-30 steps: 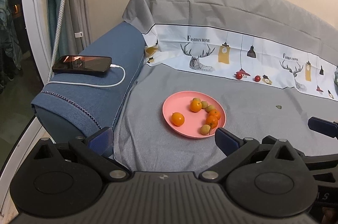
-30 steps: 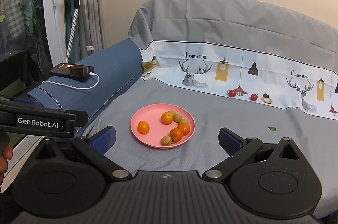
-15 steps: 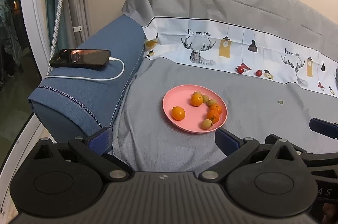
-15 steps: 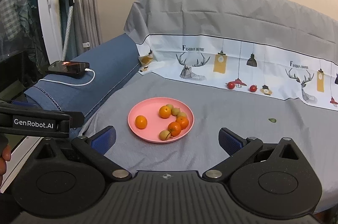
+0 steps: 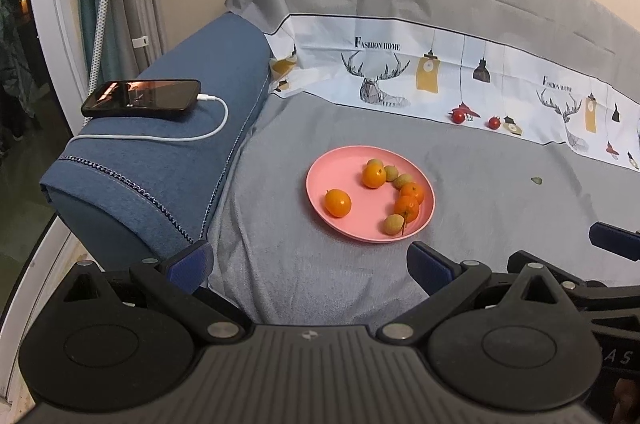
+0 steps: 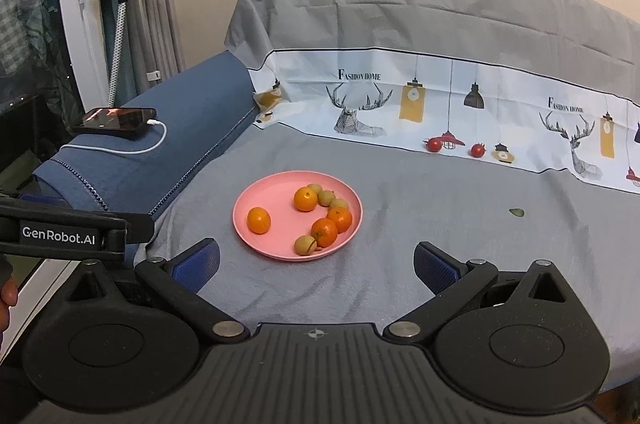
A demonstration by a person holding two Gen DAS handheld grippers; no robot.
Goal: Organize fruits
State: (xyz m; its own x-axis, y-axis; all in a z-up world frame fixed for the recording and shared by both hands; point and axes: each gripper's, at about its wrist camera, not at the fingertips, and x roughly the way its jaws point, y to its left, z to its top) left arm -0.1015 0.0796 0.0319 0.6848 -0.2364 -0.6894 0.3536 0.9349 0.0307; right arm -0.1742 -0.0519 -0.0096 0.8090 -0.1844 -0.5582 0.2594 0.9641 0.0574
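On the grey cloth-covered sofa seat [image 6: 440,248] rests a round pink plate [image 6: 272,200] holding small orange and tan fruits [image 6: 306,199], with a black phone [image 6: 116,119] on the blue armrest [image 6: 168,152] to its left.

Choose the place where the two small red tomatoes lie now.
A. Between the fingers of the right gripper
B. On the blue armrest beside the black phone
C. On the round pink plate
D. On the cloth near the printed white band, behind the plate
D: the two small red tomatoes lie on the grey cloth at the printed white band, well behind the round pink plate, which holds only orange and greenish-brown fruits.

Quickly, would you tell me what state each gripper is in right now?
Left gripper: open, holding nothing.
Right gripper: open, holding nothing.
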